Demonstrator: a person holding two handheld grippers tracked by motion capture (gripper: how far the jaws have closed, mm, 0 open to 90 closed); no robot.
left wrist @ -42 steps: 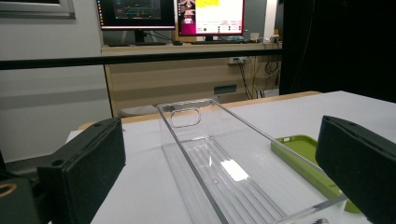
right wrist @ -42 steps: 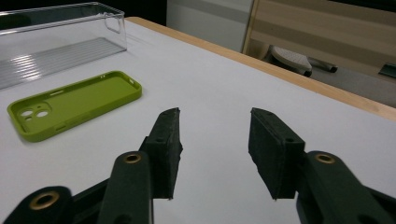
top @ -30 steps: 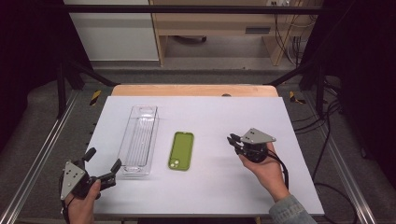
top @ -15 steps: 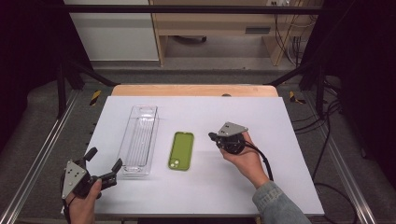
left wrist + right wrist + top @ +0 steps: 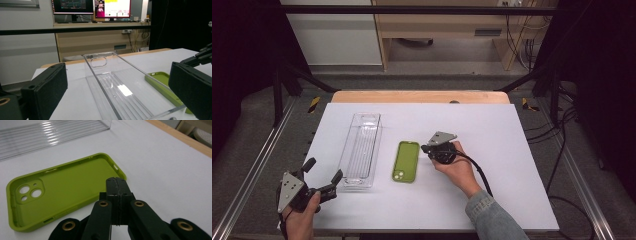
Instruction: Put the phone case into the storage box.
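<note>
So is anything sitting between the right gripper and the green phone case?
Nothing visible. The right gripper, jaws shut and empty, sits just beside the green phone case, with bare white table between them.

A white counter [image 5: 512,150] with a wooden far edge carries 2 things: a clear plastic tray [image 5: 361,150] lying lengthwise toward its left, and a green phone case [image 5: 406,161] just beside it, open side up.

Green phone case [image 5: 62,192] just ahead of right gripper [image 5: 117,181]: matt soft-looking plastic; clear tray [image 5: 117,87] betw. left gripper's jaws: glossy ribbed plastic; table [image 5: 492,125] matt white.
</note>
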